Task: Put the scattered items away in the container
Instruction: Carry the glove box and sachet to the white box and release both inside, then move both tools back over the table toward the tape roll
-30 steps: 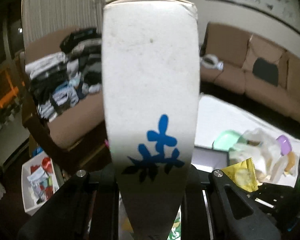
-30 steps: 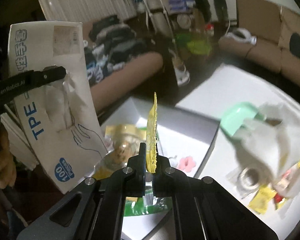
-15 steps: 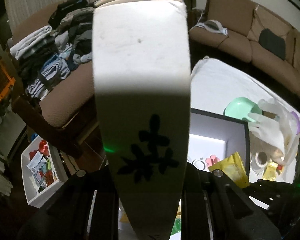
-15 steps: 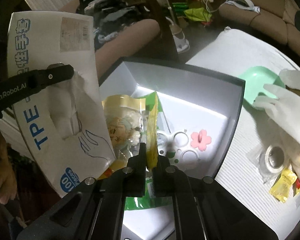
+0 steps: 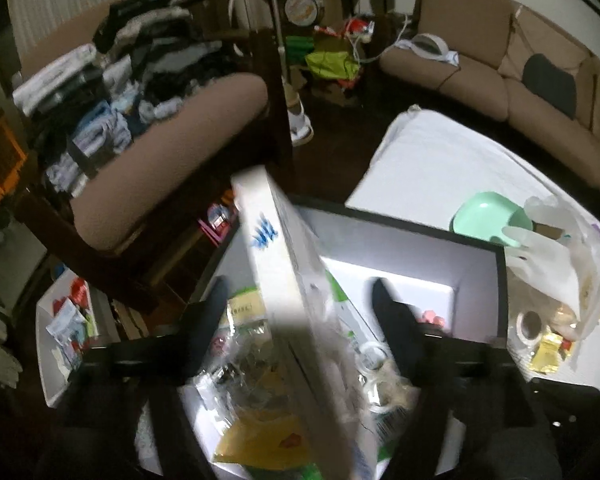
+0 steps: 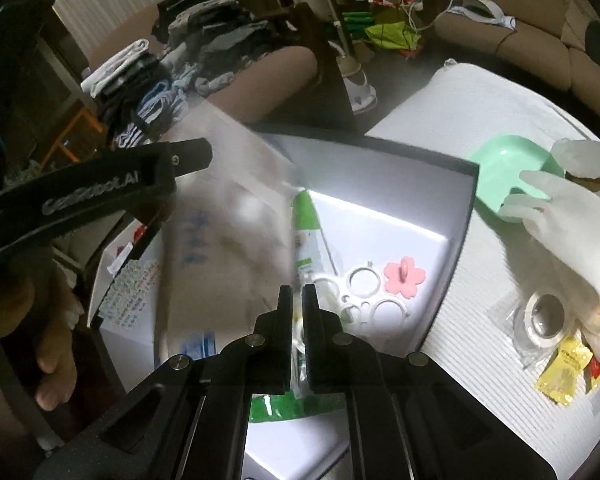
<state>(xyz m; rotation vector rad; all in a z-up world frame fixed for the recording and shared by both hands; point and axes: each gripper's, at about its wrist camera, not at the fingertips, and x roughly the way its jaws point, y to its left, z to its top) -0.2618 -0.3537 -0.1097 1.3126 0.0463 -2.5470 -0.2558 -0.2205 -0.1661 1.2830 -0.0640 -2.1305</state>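
Brown sofas [image 5: 472, 80] and a chair heaped with clothes [image 5: 112, 88] ring a white-covered table [image 5: 440, 160]. On it sits a dark-rimmed box [image 6: 466, 216], lit white inside, with a pink flower [image 6: 405, 277], white rings and green packets on its floor. A white glove carton [image 5: 300, 312], blurred, tilts over the box between the left gripper's [image 5: 300, 296] opening jaws, whose pads stand clear of it. The right gripper [image 6: 298, 292] hangs over the box, jaws nearly together; what they pinch cannot be told. A green dish [image 6: 512, 160], loose glove [image 6: 572, 216], tape roll [image 6: 546, 314] and yellow sachet [image 6: 564, 368] lie outside.
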